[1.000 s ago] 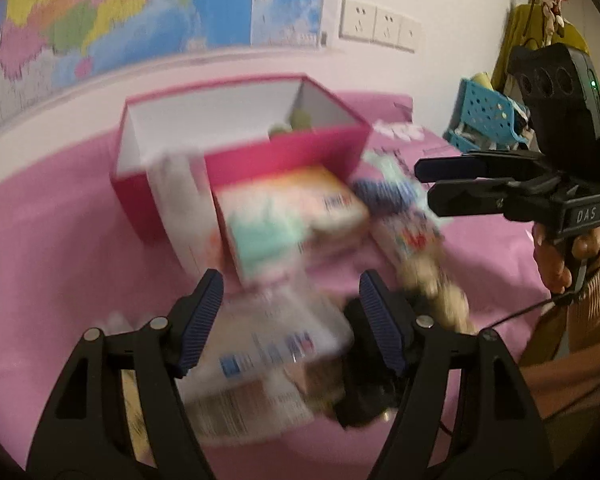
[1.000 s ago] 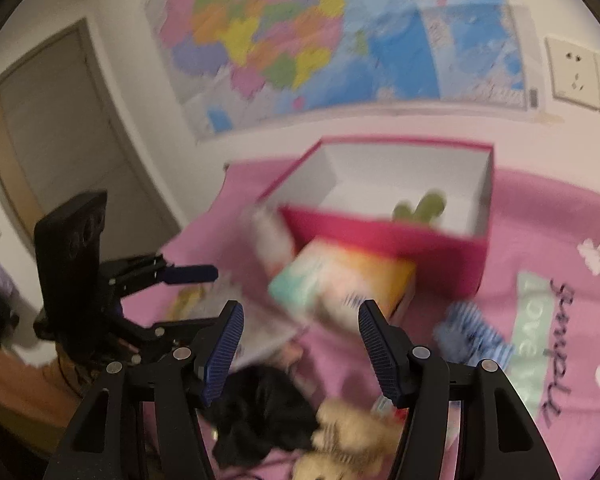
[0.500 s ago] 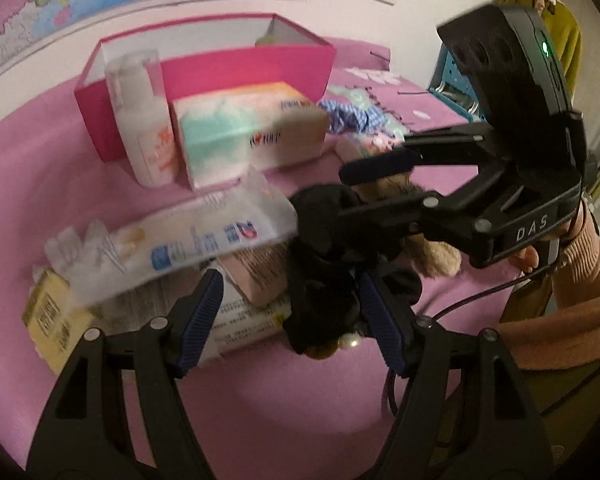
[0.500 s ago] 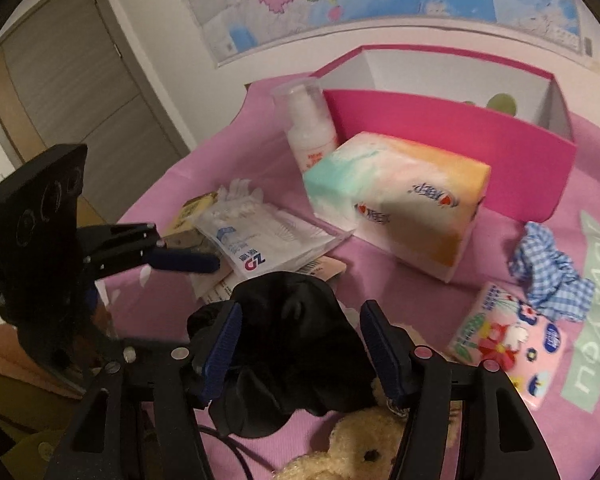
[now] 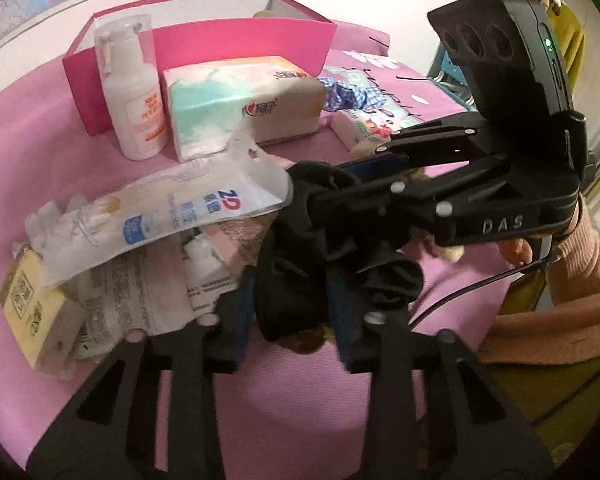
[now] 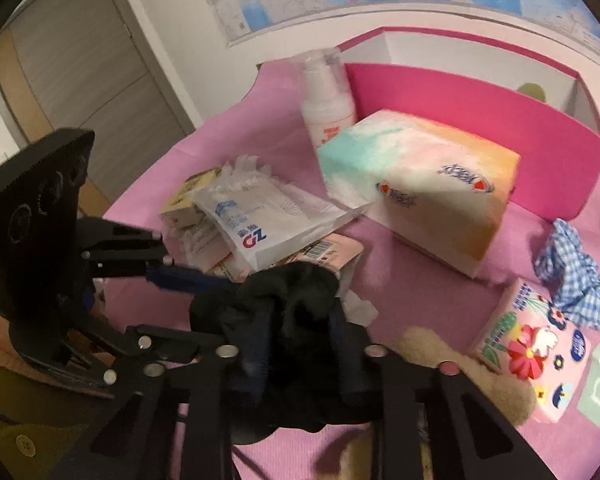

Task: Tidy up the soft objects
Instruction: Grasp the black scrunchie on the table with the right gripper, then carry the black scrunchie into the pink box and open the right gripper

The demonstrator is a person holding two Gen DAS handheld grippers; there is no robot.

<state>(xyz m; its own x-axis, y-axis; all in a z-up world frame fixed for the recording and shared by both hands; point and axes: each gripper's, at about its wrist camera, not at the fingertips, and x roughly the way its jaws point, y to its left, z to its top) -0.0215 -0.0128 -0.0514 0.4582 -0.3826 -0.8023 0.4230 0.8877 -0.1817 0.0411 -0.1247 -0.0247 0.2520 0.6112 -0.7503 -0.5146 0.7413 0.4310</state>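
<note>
- Both grippers have dropped onto the black fabric bundle (image 5: 320, 264) since a second ago, and the jaws of each have just been closing; the bundle now sits between both pairs of pads.
- Pink cloth (image 5: 40, 128) spreads under everything, ahead of and below both grippers.
- Pink box (image 6: 480, 128), open-topped with a white inside, stands farthest ahead of both grippers; something small and green shows inside it by the far wall.
- Tissue pack (image 6: 420, 188), pastel wrapper, lies just before the box's front wall, ahead of the right gripper.
- White pump bottle (image 5: 134, 92) stands upright, left of the tissue pack and against the box front.
- Left gripper (image 5: 292, 316): jaws narrowed onto the near side of the black bundle, pads pressing the cloth.
- Right gripper (image 6: 300, 344): jaws likewise pinched in on the same bundle, coming in from the left gripper's right side; a hand in a peach sleeve (image 5: 580, 264) holds it.
- Clear packet of white gloves (image 5: 160, 212) lies ahead-left of the left gripper, on a heap of paper packets and a yellow carton (image 5: 32, 312).
- Beige plush toy (image 6: 480, 376) lies just right of the right gripper, partly under its finger.
- Floral tissue packet (image 6: 532, 352) lies further right of the plush.
- Blue gingham scrunchie (image 6: 572, 276) lies just beyond that packet, touching it.
</note>
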